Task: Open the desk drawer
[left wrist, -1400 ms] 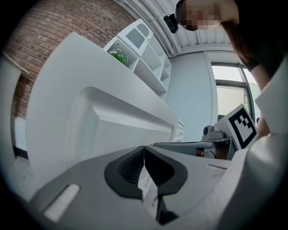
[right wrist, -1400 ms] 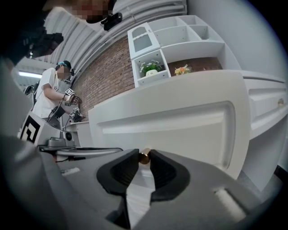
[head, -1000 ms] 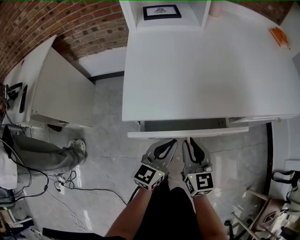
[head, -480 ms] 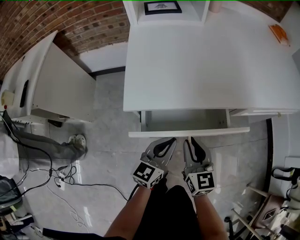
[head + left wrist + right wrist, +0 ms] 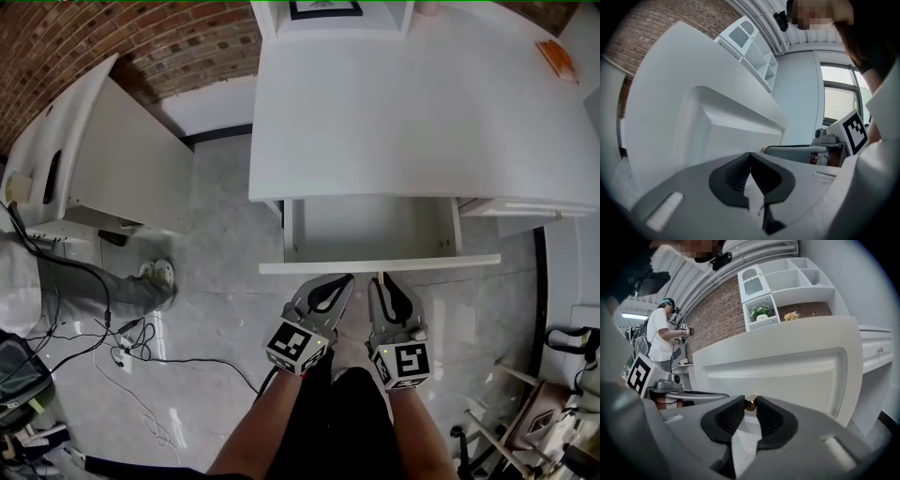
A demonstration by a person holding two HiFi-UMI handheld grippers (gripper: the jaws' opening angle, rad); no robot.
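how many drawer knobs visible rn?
2. One knob is on the open drawer's front, gripped by the right hand-held gripper. A second knob is on the closed drawer to its right. Others may be hidden under the desktop.

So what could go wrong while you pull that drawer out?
The right gripper pinches only the small brass knob with its tips, so it might slip off. The drawer stands well out of the desk; pulled much further, it could perhaps drop out. Its front is also near the person's legs.
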